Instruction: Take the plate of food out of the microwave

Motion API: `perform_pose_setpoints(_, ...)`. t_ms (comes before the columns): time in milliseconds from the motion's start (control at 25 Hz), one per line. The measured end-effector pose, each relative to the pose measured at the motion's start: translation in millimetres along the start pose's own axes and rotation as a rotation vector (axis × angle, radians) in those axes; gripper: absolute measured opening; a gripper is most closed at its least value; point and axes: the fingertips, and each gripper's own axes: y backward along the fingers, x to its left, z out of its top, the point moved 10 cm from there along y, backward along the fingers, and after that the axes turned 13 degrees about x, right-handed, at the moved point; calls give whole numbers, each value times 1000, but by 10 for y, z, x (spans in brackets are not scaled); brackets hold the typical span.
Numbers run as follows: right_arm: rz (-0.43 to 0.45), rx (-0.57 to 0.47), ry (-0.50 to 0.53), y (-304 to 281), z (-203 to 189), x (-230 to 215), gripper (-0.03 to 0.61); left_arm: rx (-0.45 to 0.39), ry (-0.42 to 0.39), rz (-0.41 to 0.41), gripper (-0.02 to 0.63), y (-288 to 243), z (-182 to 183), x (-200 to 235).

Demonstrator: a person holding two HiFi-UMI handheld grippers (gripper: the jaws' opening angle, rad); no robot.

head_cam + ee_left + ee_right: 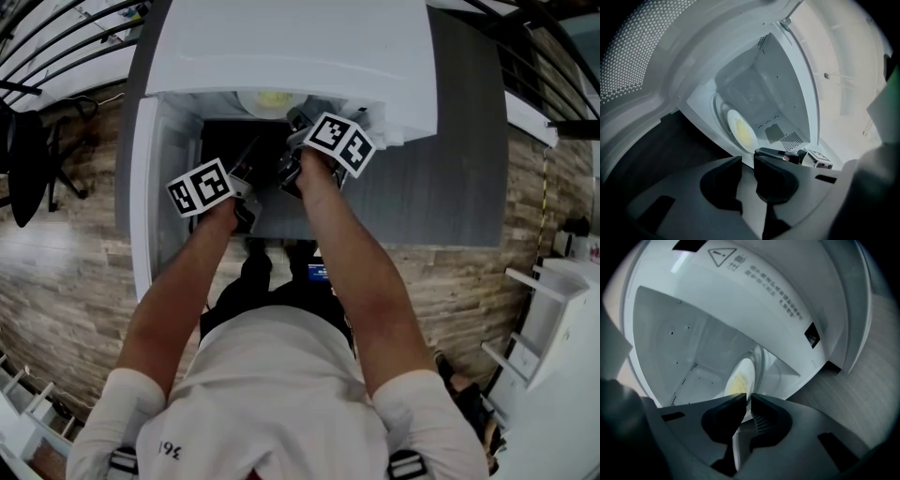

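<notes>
A white plate of yellow food [272, 98] lies on the glass turntable inside the open white microwave [291, 52]. In the right gripper view the plate [740, 373] runs edge-on into my right gripper [748, 398], whose jaws are shut on its near rim. The left gripper view shows the plate [739, 129] deeper in the cavity. There the right gripper [761, 151] reaches its lower edge. My left gripper [747, 161] hovers in front of the opening, short of the plate. Its jaws stand a little apart with nothing between them.
The microwave door [145, 187] hangs open on the left, close beside my left hand. The oven stands on a grey counter [450, 169] over a wood floor. A dark chair [28, 159] is at far left and white shelving [553, 319] at right.
</notes>
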Motion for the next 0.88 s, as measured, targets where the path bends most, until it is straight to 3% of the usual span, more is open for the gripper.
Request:
perform_pose_setpoints(440,36,20,4,265,-42,-68,21,-15,37,15,64,-29,121,116)
perform_pose_setpoints(880,33,67,-28,511,-43,-285,21,-33,101,-25,78,-153,180,259)
